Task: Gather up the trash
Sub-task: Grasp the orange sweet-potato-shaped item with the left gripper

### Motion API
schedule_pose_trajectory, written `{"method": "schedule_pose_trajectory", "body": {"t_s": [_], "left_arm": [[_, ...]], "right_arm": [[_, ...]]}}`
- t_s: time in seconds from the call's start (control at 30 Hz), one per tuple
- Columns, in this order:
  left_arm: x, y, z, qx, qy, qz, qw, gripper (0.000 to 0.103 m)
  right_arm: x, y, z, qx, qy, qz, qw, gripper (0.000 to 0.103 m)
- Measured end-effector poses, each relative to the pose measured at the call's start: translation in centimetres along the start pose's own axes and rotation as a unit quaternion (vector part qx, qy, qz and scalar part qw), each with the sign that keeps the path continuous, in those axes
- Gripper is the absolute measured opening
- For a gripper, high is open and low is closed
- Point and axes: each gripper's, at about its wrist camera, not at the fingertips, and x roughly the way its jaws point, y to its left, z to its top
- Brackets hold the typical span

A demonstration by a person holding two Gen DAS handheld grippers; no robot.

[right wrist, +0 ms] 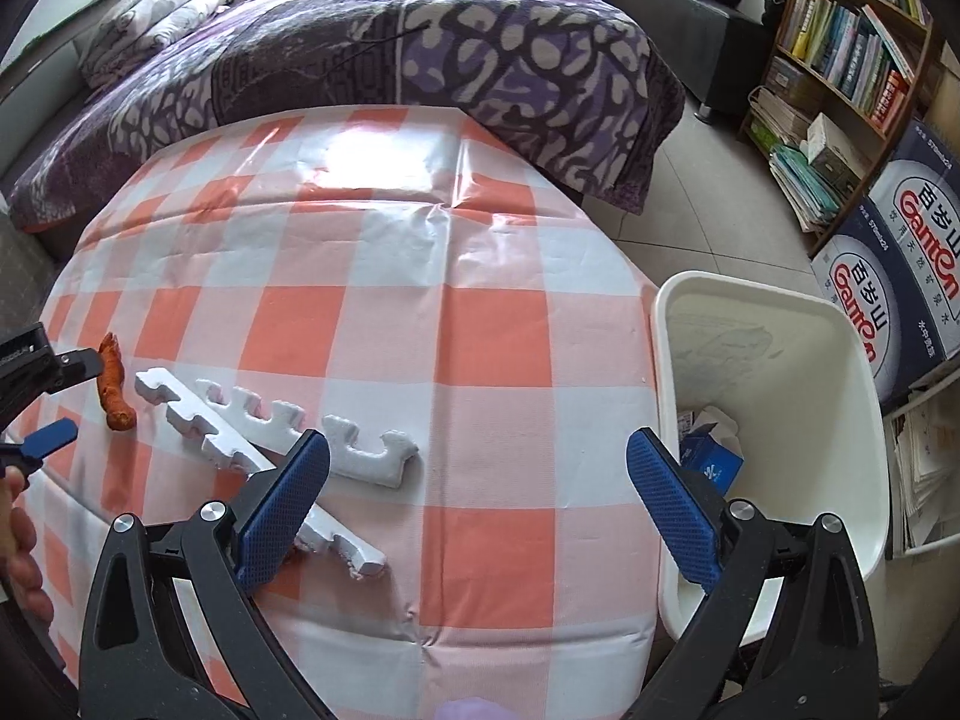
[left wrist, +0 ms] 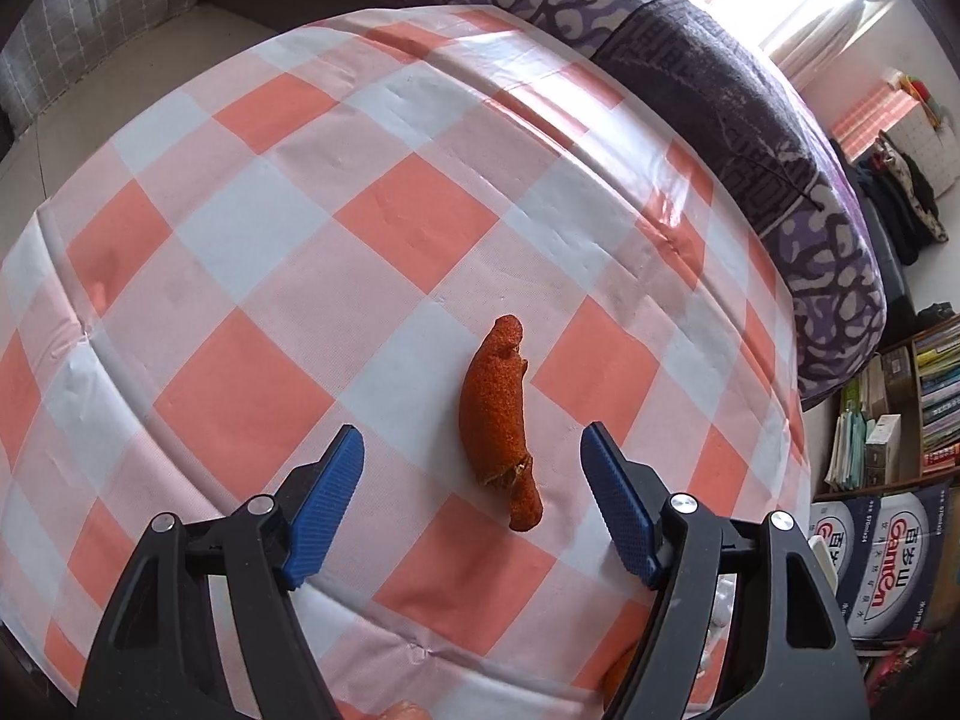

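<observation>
Glossy orange-and-white checked plastic cloth covers the desk, beside a smooth white plastic bin. Jagged white foam strips lie near a curled, rough orange peel. Left gripper fingers straddle the peel, spread, not touching; right gripper fingers gape, holding nothing.

Peel: the curled orange strip of citrus peel lay on the pink-and-white checked tablecloth, near the table's left edge.
Foam: the white notched foam pieces lay just right of the peel.
Bin: the white plastic bin stood beside the table's right edge.
Bed: the purple patterned bed lay behind the table's far edge.
</observation>
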Motion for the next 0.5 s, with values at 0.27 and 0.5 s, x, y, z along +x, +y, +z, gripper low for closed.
{"method": "schedule_pose_trajectory", "body": {"t_s": [0.27, 0.5], "left_arm": [[1.4, -1.2, -0.6, 0.073, -0.031, 0.074, 0.9941, 0.027], [0.4, 0.6, -1.2, 0.042, -0.029, 0.045, 0.9977, 0.018]], "right_arm": [[0.6, 3.2, -0.3, -0.071, -0.003, 0.041, 0.997, 0.094], [1.5, 6.8, -1.2, -0.162, 0.006, 0.032, 0.986, 0.077]]}}
